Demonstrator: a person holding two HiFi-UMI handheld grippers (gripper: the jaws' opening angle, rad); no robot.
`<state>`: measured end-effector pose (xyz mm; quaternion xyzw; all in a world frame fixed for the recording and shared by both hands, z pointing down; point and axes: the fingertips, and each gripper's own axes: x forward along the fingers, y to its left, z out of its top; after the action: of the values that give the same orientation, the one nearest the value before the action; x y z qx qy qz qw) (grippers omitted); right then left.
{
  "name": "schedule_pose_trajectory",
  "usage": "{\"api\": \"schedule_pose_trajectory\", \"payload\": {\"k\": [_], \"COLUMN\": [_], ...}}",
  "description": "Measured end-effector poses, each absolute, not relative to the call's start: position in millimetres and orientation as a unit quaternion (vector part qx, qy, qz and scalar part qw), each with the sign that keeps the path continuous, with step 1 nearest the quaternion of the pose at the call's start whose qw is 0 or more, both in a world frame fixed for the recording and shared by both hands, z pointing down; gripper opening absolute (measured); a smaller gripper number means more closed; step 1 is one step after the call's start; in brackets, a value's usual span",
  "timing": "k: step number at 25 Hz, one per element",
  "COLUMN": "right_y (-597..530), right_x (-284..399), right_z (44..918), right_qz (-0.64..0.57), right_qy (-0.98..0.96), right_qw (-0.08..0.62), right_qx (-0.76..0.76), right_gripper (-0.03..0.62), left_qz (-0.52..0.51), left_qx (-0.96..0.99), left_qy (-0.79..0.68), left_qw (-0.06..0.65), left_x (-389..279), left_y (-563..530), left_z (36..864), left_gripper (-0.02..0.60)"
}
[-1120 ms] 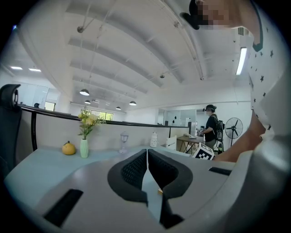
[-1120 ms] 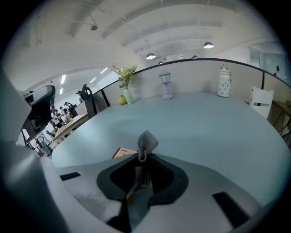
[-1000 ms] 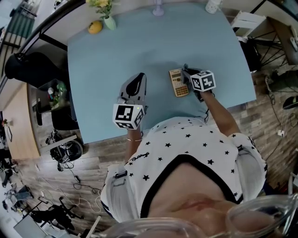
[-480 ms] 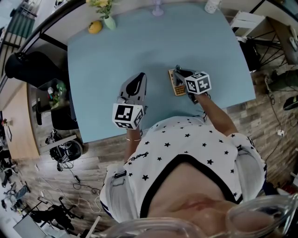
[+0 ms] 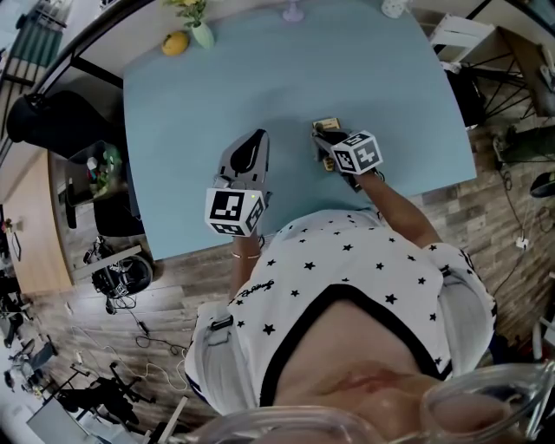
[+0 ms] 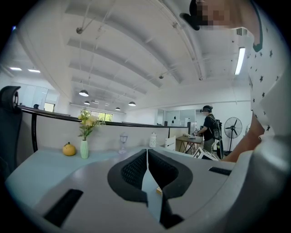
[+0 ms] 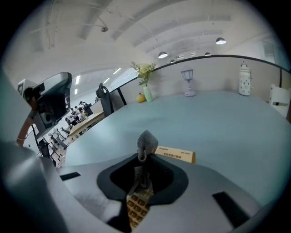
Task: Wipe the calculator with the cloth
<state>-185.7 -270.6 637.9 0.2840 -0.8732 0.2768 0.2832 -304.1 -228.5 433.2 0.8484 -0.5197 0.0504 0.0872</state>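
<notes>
My right gripper (image 5: pixel 326 139) is shut on a small grey cloth (image 7: pixel 146 142) and hovers low over the tan calculator (image 7: pixel 175 155). In the right gripper view the calculator's top end sticks out beyond the jaws and its keys (image 7: pixel 135 207) show beneath them. In the head view the right gripper covers most of the calculator (image 5: pixel 329 164). My left gripper (image 5: pixel 250 156) rests to its left on the blue table (image 5: pixel 191 113), with the jaws shut and nothing between them. The left gripper view shows its tips (image 6: pixel 147 153) pressed together.
At the table's far edge stand a vase with flowers (image 5: pixel 201 33), a yellow fruit (image 5: pixel 175 43), a glass lamp (image 5: pixel 293 10) and a white jar (image 5: pixel 395 7). The near table edge runs just in front of the person. A chair and cables are on the floor at left.
My right gripper has moved left with the cloth, from the calculator's right side to over it, and now covers most of it. The left gripper has stayed put.
</notes>
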Motion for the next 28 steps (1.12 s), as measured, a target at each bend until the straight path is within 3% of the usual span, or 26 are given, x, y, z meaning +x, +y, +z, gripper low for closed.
{"api": "schedule_pose_trajectory", "payload": {"k": [28], "right_y": [-287], "right_x": [-109], "right_z": [639], "right_qz": [0.288], "right_qy": [-0.841], "right_qw": [0.274], "right_qx": [0.368], "right_gripper": [0.057], "left_qz": [0.058], "left_qx": [0.864], "left_qy": [-0.492], "left_qw": [0.087], "left_x": [-280], "left_y": [-227], "left_z": [433], "left_gripper": [0.031]}}
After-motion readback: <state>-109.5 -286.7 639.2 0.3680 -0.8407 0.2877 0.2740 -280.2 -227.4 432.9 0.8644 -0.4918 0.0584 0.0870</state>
